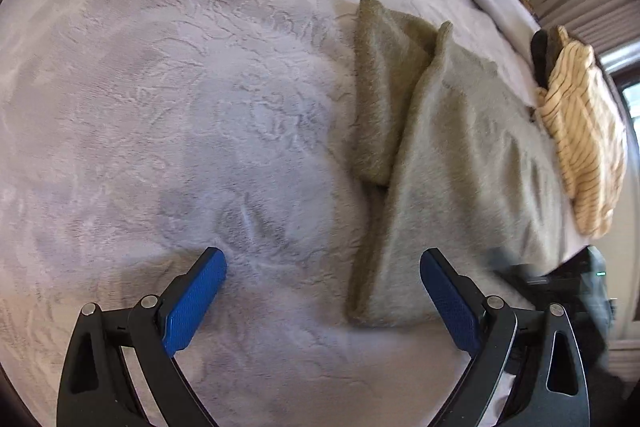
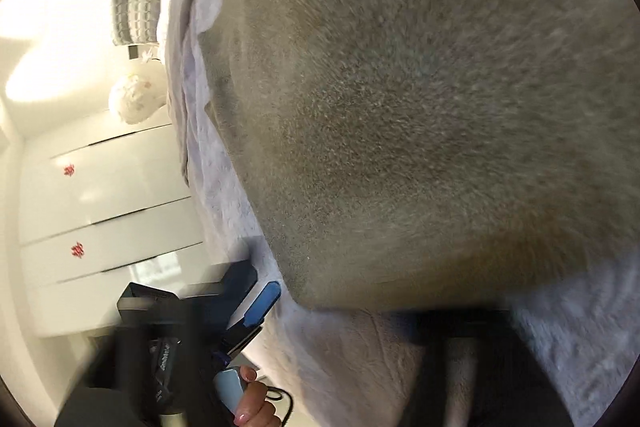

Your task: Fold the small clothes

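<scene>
Blue fingers (image 1: 196,303) of left claw (image 1: 323,263) spread wide, holding nothing, over fuzzy blanket (image 1: 160,87) w/ green cloth (image 1: 440,155). Right claw (image 2: 344,311) too blurry, maybe open, can't tell.

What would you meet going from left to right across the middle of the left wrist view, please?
Grey blanket → olive fuzzy garment → striped cream garment.

Left gripper (image 1: 323,265) spread wide, blue pads (image 1: 192,301) apart; right gripper (badly blurred) state unreadable.
</scene>
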{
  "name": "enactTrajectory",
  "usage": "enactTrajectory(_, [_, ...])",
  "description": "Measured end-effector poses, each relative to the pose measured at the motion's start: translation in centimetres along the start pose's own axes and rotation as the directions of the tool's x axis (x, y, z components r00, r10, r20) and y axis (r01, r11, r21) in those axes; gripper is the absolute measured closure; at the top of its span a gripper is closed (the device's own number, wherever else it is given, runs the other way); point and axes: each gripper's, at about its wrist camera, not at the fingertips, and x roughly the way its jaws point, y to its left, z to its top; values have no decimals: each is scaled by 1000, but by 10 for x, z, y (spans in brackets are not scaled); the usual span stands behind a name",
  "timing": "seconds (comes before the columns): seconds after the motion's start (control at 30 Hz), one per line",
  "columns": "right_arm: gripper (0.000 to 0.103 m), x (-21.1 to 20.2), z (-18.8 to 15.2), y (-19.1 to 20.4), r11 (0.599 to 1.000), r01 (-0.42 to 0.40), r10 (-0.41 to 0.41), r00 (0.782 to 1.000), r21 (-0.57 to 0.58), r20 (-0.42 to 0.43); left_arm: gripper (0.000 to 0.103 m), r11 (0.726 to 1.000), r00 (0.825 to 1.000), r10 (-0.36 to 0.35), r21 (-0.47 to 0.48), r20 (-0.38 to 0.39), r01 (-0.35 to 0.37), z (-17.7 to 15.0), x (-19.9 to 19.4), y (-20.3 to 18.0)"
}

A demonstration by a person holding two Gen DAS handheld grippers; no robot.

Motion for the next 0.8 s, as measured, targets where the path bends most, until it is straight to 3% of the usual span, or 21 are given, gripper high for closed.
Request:
enactTrajectory(0.07, [94,0,2,4,1000,-31,31,1000,1,-1,5,997,997,-77,-21,-3,77,5,-2,-1])
enactTrajectory(0.23, [95,-20,1,50,971,-56,58,998,-233,4,5,976,975,-220,-1,-30,220,24,9,-14])
enactTrajectory(0.33, [95,-24,2,63,954,-41,42,999,-298,-3,5,945,942,-327,-22,-75,327,37,25,-22])
enactTrajectory(0.43, [95,-25,2,70,941,-18,14,1000,-338,-14,5,903,896,-429,-60,-113,425,57,46,-39])
enactTrajectory(0.57, [95,-23,1,66,931,23,-36,999,-365,-29,5,927,918,-375,-21,-128,375,70,59,-63])
enactTrajectory(0.67, [90,-17,-3,55,910,110,-150,986,-400,-70,5,969,968,-215,92,-127,228,67,73,-87])
enactTrajectory(0.73, [89,-15,-8,52,881,186,-248,964,-435,-90,5,975,983,-146,152,-112,163,61,77,-97])
enactTrajectory(0.77, [78,-19,-9,50,859,224,-298,950,-460,-94,5,974,987,-125,177,-102,142,60,78,-101])
enactTrajectory(0.8, [60,-25,-10,49,842,251,-329,940,-477,-87,5,972,991,-100,204,-90,116,57,78,-105])
